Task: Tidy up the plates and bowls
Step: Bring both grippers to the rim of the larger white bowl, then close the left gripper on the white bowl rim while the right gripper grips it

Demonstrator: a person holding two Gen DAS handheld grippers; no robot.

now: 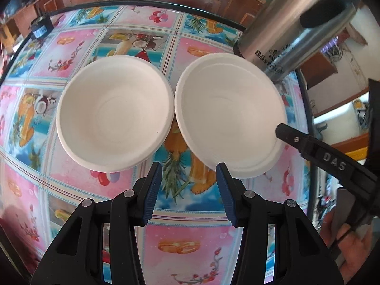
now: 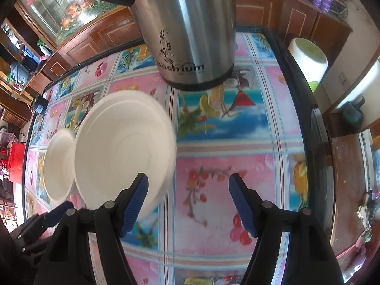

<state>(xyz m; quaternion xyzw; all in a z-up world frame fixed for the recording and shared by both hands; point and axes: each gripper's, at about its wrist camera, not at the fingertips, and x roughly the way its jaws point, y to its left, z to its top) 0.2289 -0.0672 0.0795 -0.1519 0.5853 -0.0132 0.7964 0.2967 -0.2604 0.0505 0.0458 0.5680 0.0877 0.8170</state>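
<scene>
Two white bowls sit side by side on the patterned tablecloth. In the left wrist view the left bowl (image 1: pixel 114 116) and the right bowl (image 1: pixel 228 114) lie just beyond my left gripper (image 1: pixel 188 175), which is open and empty, aimed at the gap between them. A finger of the right gripper (image 1: pixel 292 139) reaches over the right bowl's right rim. In the right wrist view the near bowl (image 2: pixel 123 152) is at the left, the far bowl (image 2: pixel 58 163) behind it. My right gripper (image 2: pixel 188 185) is open and empty, its left finger over the near bowl's rim.
A steel thermos jug (image 2: pixel 190 30) stands upright behind the bowls; it also shows in the left wrist view (image 1: pixel 292 30). The table's dark edge (image 2: pixel 306 109) runs along the right. A white and green canister (image 2: pixel 308 59) sits beyond it. Wooden cabinets line the back.
</scene>
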